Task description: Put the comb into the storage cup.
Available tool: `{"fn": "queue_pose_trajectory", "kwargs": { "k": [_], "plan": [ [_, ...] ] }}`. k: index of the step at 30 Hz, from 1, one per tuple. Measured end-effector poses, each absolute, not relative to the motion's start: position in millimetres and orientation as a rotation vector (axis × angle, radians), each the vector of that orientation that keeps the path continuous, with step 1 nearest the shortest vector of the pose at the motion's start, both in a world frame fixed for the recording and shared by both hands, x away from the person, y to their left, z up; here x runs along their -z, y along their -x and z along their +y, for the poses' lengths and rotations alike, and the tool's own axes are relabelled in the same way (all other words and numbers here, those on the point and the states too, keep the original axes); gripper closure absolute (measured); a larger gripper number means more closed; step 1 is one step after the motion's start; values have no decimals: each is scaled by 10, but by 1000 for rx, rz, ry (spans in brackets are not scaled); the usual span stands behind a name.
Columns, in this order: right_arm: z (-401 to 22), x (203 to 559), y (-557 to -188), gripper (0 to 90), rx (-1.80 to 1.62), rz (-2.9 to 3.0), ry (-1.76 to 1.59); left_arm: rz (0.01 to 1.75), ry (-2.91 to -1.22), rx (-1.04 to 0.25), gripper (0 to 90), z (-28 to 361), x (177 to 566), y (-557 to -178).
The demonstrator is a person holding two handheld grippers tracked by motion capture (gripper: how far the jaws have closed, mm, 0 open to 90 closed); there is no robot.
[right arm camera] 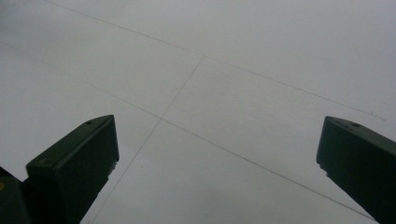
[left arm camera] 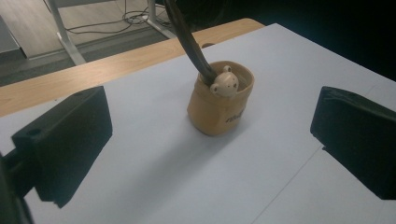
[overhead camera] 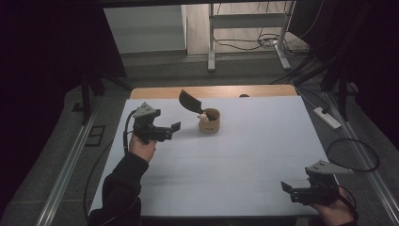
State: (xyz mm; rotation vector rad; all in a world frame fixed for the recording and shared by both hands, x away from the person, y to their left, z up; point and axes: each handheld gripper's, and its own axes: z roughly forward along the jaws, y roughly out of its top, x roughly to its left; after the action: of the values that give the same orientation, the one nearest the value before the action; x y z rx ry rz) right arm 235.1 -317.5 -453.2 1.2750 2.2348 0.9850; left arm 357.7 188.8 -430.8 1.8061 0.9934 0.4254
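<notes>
Facing the tan cup [left arm camera: 219,105], its dark lettering perhaps "nd", both tools gape, holding nothing.

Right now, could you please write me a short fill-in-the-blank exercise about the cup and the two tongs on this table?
1. The tan cup holds a dark spatula and a small ___ figure on its rim.
2. The tongs nearer the cup are the ___ tongs.
3. The jaws of the right tongs stand ___.
4. The cup stands ___ on the white table.

Missing words: bear; left; open; upright
</notes>
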Motion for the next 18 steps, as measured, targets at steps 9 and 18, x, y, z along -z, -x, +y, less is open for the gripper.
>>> {"fn": "queue_pose_trajectory", "kwargs": {
  "k": [9, 18],
  "plan": [
    [-3168, 4535, -2355, 0, -982, 2247, -1269, 1008, -1826, -413, 0, 1917, 4354, -3489],
    [-3155, 4540, -2355, 0, -957, 2255, -1265, 1017, -1823, -408, 0, 1941, 4355, -3375]
  ]
}}
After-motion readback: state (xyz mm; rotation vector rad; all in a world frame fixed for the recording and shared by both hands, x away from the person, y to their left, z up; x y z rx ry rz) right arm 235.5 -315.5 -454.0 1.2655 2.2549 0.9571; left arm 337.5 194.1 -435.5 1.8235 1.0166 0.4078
